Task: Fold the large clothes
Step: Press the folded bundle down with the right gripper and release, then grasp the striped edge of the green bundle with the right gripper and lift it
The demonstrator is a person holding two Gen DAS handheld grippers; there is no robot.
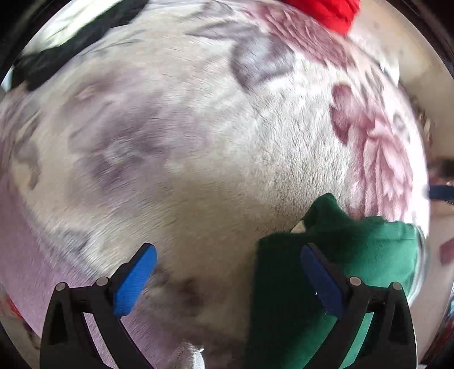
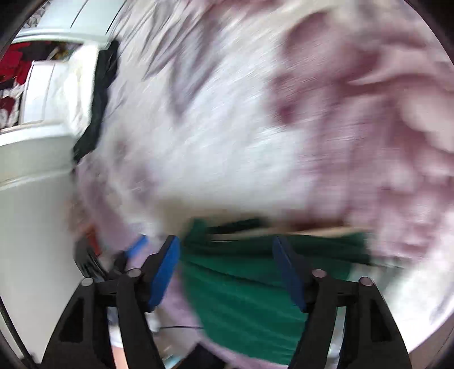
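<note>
Beyond the green garment, a black garment and red cloth.

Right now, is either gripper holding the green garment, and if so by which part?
Nothing is held. The left gripper and the right gripper both stand open above the green garment, which lies on the floral blanket; no pad presses it.

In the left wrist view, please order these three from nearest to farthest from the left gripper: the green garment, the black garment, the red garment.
Measured from the left gripper:
1. Green garment: lower right, under the right-side finger.
2. Black garment: far upper left, on the floral blanket.
3. Red garment: top edge, right of centre.
The last two are close to call.
</note>
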